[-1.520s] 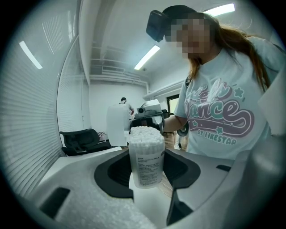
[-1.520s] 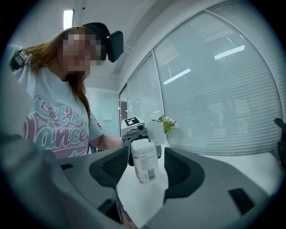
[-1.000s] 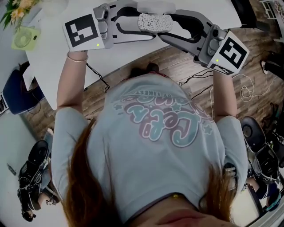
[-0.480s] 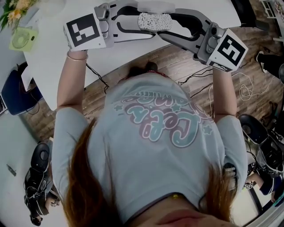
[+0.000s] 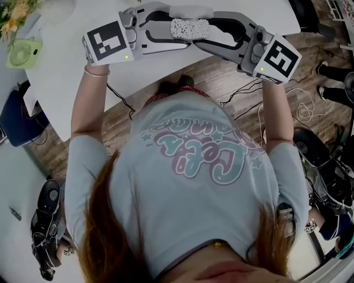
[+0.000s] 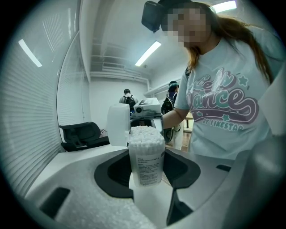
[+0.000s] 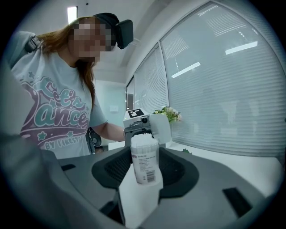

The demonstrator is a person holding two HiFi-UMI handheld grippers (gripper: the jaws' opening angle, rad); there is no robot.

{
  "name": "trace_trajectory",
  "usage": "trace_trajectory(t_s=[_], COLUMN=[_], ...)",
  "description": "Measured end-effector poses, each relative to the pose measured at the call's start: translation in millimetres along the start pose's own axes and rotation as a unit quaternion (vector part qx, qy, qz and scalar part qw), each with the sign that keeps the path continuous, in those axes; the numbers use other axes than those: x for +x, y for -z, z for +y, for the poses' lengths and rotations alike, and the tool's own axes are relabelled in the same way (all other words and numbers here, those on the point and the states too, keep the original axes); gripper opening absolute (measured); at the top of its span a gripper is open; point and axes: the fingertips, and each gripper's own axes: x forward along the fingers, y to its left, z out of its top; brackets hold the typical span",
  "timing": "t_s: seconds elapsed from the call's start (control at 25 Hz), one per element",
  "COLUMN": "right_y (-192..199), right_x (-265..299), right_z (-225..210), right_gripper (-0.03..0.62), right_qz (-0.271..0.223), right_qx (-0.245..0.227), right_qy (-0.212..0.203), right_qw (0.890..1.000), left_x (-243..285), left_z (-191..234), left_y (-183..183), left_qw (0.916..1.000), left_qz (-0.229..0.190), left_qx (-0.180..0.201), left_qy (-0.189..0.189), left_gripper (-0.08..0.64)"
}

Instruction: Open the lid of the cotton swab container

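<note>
1. The left tool point(image 5: 172, 30) was clamped on the cotton swab container point(image 5: 189, 29), and the right tool point(image 5: 211, 32) gripped it from the opposite side.
2. The container was held over the tabletop point(image 5: 61, 77), near its front edge, its lid point(image 5: 191, 11) flipped open and the swabs point(image 6: 145, 134) showing.

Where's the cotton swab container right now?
Head view, top centre: the cotton swab container is held between the left gripper and the right gripper, above the white table, with its lid flipped open.
</note>
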Motion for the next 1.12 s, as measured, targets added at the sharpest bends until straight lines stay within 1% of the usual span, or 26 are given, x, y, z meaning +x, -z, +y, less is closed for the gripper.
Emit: trace_trajectory(t_s=[0.08, 0.24, 0.48, 0.64, 0.96, 1.12], right_y=[8.6, 17.6, 36.4, 49.5, 79.0, 84.4], right_x=[-3.1, -4.7, -4.9, -6.7, -7.8, -10.2], right_z=[-2.7, -7.6, -14.0, -17.8, -27.8, -29.5], right_gripper=[0.198, 0.198, 0.198, 0.198, 0.198, 0.196], right_qz=[0.004, 0.013, 0.030, 0.025, 0.044, 0.034], right_qx=[0.003, 0.001, -0.003, -0.004, 0.002, -0.003], right_qy=[-0.001, -0.001, -0.002, -0.006, -0.015, -0.020], right_qw=[1.000, 1.000, 1.000, 1.000, 0.999, 0.999], left_x=[7.0, 13.8, 24.3, 33.9, 48.9, 59.1], left_z=[2.0, 6.3, 10.6, 13.1, 19.3, 20.4], left_y=[6.3, 13.7, 31.2, 43.8, 70.3, 78.5], left_qw=[1.0000, 1.0000, 0.9996, 0.9993, 0.9986, 0.9981], left_qz=[0.003, 0.008, 0.026, 0.038, 0.052, 0.060], left_qx=[-0.006, 0.002, 0.004, 0.001, -0.007, -0.011], left_qy=[0.002, 0.002, 0.000, -0.002, -0.004, -0.005], left_gripper=[0.187, 0.187, 0.187, 0.187, 0.187, 0.187])
